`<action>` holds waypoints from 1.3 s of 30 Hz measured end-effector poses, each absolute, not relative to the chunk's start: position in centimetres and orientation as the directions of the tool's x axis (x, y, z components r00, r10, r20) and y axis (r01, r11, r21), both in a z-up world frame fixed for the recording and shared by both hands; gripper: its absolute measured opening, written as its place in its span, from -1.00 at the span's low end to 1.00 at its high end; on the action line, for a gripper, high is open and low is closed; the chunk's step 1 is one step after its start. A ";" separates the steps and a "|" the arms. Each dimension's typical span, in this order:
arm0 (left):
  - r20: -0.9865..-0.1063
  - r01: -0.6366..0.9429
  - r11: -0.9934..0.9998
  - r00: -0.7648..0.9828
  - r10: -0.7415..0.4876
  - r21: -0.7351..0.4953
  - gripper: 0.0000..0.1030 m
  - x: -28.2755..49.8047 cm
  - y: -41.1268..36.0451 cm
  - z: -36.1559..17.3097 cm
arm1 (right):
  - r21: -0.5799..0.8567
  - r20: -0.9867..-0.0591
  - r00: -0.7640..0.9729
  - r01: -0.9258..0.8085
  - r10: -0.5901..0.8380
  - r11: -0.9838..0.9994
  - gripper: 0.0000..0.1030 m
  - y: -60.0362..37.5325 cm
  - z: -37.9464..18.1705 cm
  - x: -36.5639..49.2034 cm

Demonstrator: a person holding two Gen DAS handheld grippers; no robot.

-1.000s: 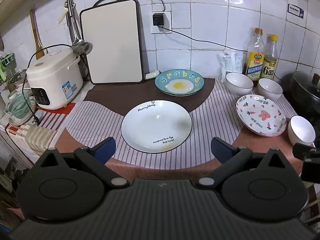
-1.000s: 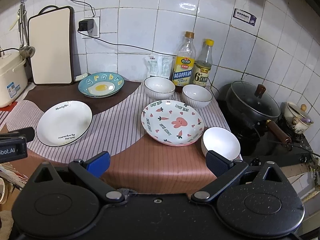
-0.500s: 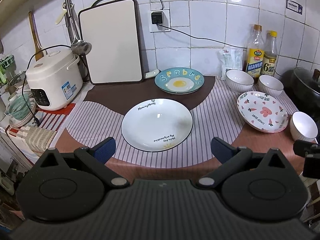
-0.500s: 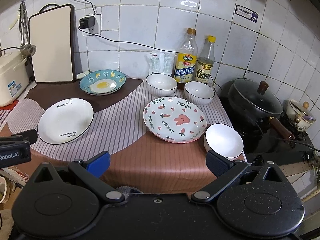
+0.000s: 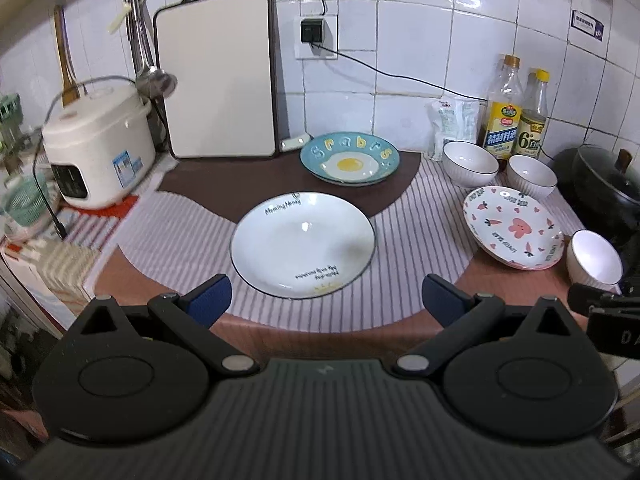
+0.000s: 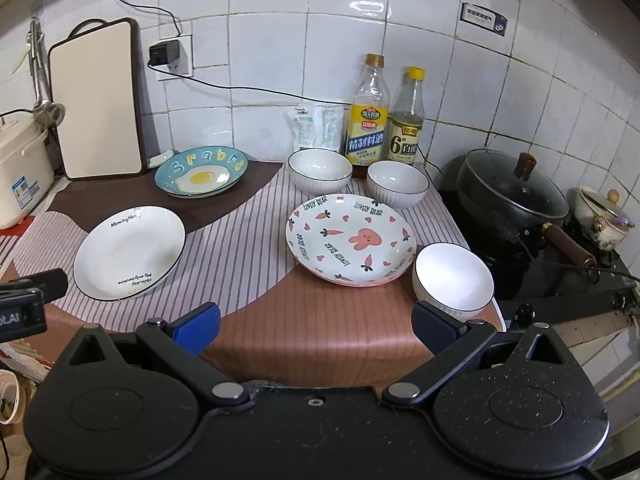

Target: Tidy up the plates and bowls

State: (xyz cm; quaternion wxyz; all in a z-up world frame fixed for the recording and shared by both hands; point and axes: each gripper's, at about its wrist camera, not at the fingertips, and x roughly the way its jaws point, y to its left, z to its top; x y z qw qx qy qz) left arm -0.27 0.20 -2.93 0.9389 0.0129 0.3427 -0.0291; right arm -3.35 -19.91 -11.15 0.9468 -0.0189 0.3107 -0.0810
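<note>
Your left gripper (image 5: 324,294) hangs over the counter's near edge with its fingers spread wide and nothing between them; your right gripper (image 6: 316,322) is likewise released and empty. The white plate (image 5: 303,243) lies flat on the striped mat (image 5: 180,236) straight ahead of the left gripper. It is round, so it has no long axis, but its "Morning Honey" lettering sits at the far-left rim. Behind it, the egg plate (image 5: 350,159) rests on the dark mat (image 5: 240,184) with its letters along the far rim. The bear plate (image 6: 351,239) sits level ahead of the right gripper, one white bowl (image 6: 453,275) just beside it on the right and two bowls (image 6: 320,170) behind, near the bottles (image 6: 367,120). Compared with a second ago, both views have shifted slightly and the dishes sit a little higher in frame; no dish has moved on the mats.
</note>
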 end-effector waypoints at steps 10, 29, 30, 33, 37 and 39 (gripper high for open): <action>-0.630 0.059 0.998 0.776 -0.031 0.024 1.00 0.2 0.8 -2.6 | -0.101 -0.574 0.801 0.137 -0.170 0.985 1.00 -19.6 -11.1 -3.6; -0.615 0.042 0.997 0.785 -0.076 -0.069 0.94 6.2 10.1 -2.4 | 0.022 -0.364 0.914 -0.181 0.177 0.983 0.99 -15.7 -11.5 -0.6; -0.623 0.044 0.997 0.779 -0.079 -0.071 0.94 6.5 10.4 -2.7 | 0.012 -0.358 0.915 -0.196 0.187 0.981 0.99 -15.3 -11.7 -0.1; -0.641 0.032 0.997 0.764 -0.073 -0.075 0.90 7.9 11.5 -3.8 | 0.004 -0.347 0.909 -0.245 0.230 0.970 0.99 -14.1 -12.1 1.3; -0.651 0.033 0.997 0.756 -0.068 -0.067 0.81 9.8 12.2 -5.7 | -0.004 -0.343 0.893 -0.312 0.292 0.950 0.98 -12.6 -13.8 3.7; -0.654 0.043 0.996 0.751 -0.086 -0.081 0.79 10.8 12.4 -6.9 | 0.001 -0.360 0.881 -0.329 0.308 0.944 0.96 -12.1 -15.0 5.2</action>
